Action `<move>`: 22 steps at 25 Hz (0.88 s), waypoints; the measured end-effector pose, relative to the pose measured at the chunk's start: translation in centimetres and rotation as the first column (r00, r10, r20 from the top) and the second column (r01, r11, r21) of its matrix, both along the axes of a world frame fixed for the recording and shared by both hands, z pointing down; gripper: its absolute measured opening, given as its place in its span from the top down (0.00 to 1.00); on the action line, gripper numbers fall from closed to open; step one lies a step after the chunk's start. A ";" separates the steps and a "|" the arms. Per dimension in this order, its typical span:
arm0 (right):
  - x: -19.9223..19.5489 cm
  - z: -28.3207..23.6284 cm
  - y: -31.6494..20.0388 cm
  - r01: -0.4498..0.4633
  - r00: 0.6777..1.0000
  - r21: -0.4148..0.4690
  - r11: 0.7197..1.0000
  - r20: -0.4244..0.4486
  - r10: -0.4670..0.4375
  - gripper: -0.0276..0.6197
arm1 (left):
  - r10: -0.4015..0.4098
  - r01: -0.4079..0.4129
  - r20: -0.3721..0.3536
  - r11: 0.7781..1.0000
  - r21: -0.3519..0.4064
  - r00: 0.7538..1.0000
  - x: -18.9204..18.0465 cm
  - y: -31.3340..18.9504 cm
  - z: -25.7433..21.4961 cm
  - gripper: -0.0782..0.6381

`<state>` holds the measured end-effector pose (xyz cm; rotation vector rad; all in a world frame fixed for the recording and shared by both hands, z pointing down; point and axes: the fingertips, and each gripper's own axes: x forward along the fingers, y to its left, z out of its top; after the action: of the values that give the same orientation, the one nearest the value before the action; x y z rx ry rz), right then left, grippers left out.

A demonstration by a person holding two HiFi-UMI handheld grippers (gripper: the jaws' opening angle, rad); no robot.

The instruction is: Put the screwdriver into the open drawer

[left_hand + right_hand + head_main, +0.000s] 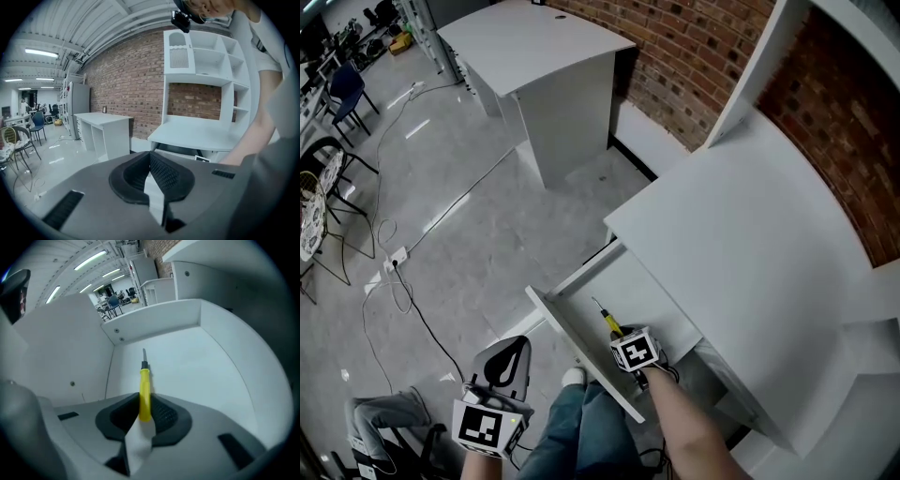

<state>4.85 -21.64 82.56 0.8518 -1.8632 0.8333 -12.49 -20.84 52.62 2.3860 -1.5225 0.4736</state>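
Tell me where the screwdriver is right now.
The screwdriver is clamped in the right gripper, lower centre of the head view, its tip pointing into the open drawer under the desk.

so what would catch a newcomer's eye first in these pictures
The yellow screwdriver first, pinched by its handle in the right tongs, its tip pointing into the open white drawer. Next comes the red brick wall behind the white desk. The left tongs are shut and empty, low at the head view's left.
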 end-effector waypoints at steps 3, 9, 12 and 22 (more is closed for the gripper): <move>0.1 0.7 0.0 -0.005 1.000 0.001 1.000 -0.020 0.005 0.83 | -0.009 0.009 0.002 1.000 -0.004 1.000 -0.8 0.4 0.2 0.87; -0.6 0.8 0.5 0.011 0.999 -0.026 1.000 -0.047 -0.012 0.77 | -0.037 0.037 0.013 0.999 -0.017 0.999 -1.7 0.6 0.1 0.87; -0.1 -0.4 0.3 0.011 0.996 -0.016 1.000 -0.084 -0.013 0.74 | -0.017 0.017 0.008 1.000 -0.003 1.000 -1.4 0.6 -0.5 0.87; 1.0 -11.0 0.2 0.005 1.000 0.129 0.992 -0.004 -0.005 0.80 | 0.023 -0.017 -0.062 0.995 0.099 0.998 0.7 -0.7 -5.1 0.87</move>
<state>5.89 -21.42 71.54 0.9275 -1.9316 0.7134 -11.80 -21.56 47.54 2.4671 -1.5291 0.3309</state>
